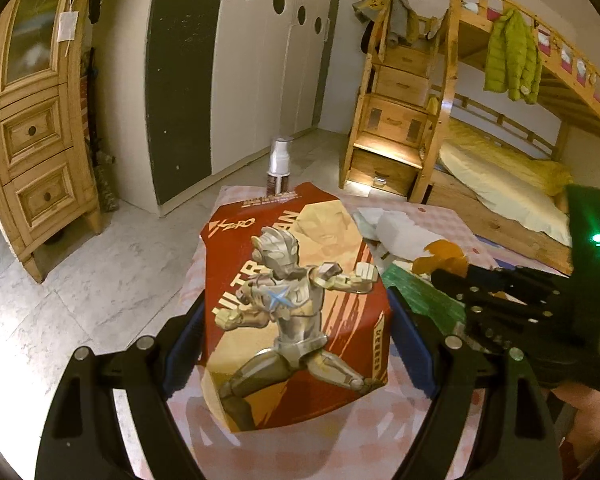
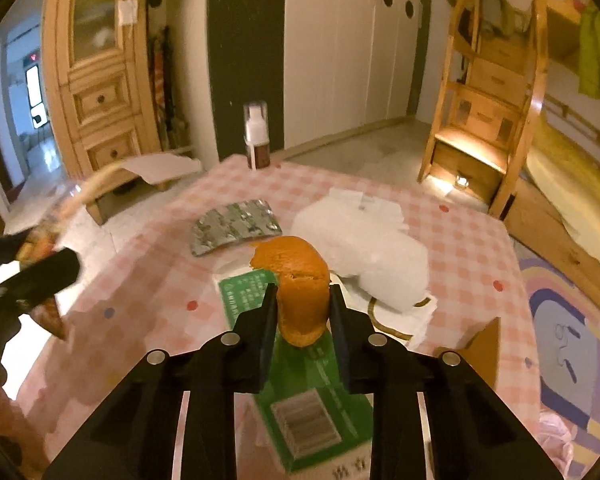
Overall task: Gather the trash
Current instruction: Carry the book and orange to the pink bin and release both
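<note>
My left gripper is shut on a red Ultraman toy box, held above the pink checked table. My right gripper is shut on a curled orange peel, just above a green carton lying on the table. A silver blister pack and crumpled white tissue lie further back on the table. In the left wrist view the right gripper holds the peel to the right of the box.
A spray bottle stands at the table's far edge. A wooden cabinet is at left, white wardrobes behind, a bunk bed with stair drawers at right. A patterned rug lies right of the table.
</note>
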